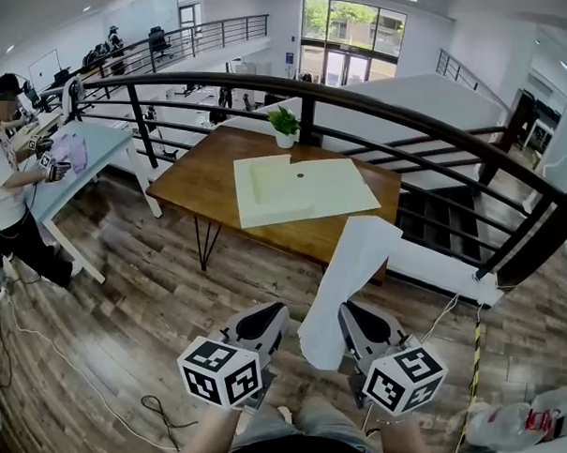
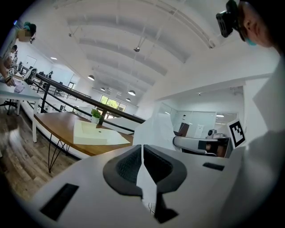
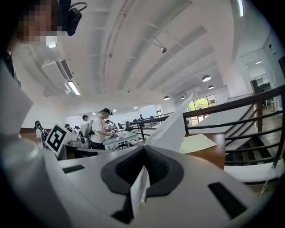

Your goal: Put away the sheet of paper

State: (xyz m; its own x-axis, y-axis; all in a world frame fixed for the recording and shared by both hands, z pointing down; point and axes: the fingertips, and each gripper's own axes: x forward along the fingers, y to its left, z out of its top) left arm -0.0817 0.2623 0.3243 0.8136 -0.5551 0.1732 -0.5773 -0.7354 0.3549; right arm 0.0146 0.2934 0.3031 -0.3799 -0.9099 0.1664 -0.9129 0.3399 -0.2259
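A white sheet of paper (image 1: 353, 271) stands up between my two grippers, low in the head view, and leans toward the table. My left gripper (image 1: 278, 316) is shut on its lower left edge; in the left gripper view a white sliver of the paper (image 2: 153, 129) runs between the closed pads of that gripper (image 2: 142, 153). My right gripper (image 1: 347, 318) is shut on the lower right edge, and in the right gripper view the paper (image 3: 171, 129) rises from the closed jaws of that gripper (image 3: 144, 156). Ahead lies a pale yellow open folder (image 1: 299, 189) on a wooden table (image 1: 196, 184).
A small potted plant (image 1: 285, 125) stands at the table's far edge. A dark metal railing (image 1: 382, 108) curves behind the table, with stairs to the right. A person (image 1: 4, 171) works at a light blue table (image 1: 90, 151) on the left. Cables (image 1: 154, 408) lie on the wood floor.
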